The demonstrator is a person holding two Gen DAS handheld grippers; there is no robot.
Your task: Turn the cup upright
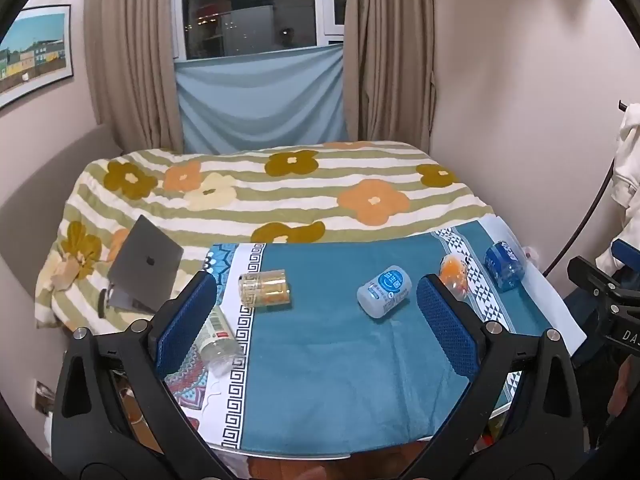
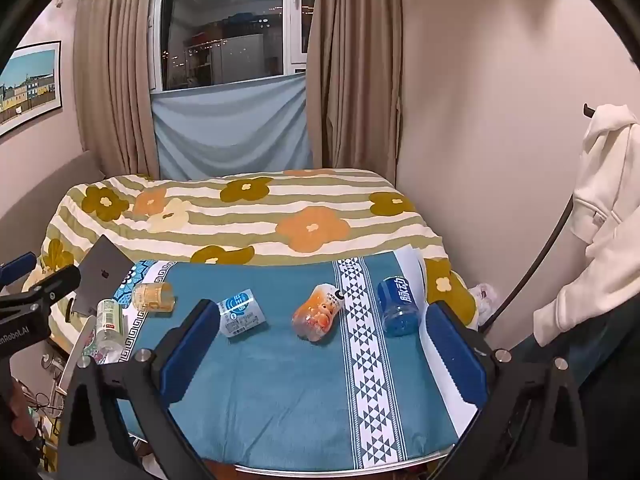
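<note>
Several cups lie on their sides on a teal cloth (image 1: 328,352) (image 2: 280,392). From left: a clear cup with a red label (image 1: 218,340) (image 2: 107,322), an amber patterned cup (image 1: 265,289) (image 2: 154,297), a pale blue-labelled cup (image 1: 384,291) (image 2: 241,313), an orange cup (image 1: 455,272) (image 2: 319,312) and a dark blue cup (image 1: 504,266) (image 2: 398,306). My left gripper (image 1: 316,296) is open and empty, held back above the cloth. My right gripper (image 2: 322,326) is open and empty, also held back.
A grey laptop (image 1: 146,266) (image 2: 102,274) rests half open on the flowered bedspread (image 1: 280,192) behind the cloth. A white hoodie (image 2: 600,216) hangs at the right. Curtains and a window stand behind the bed.
</note>
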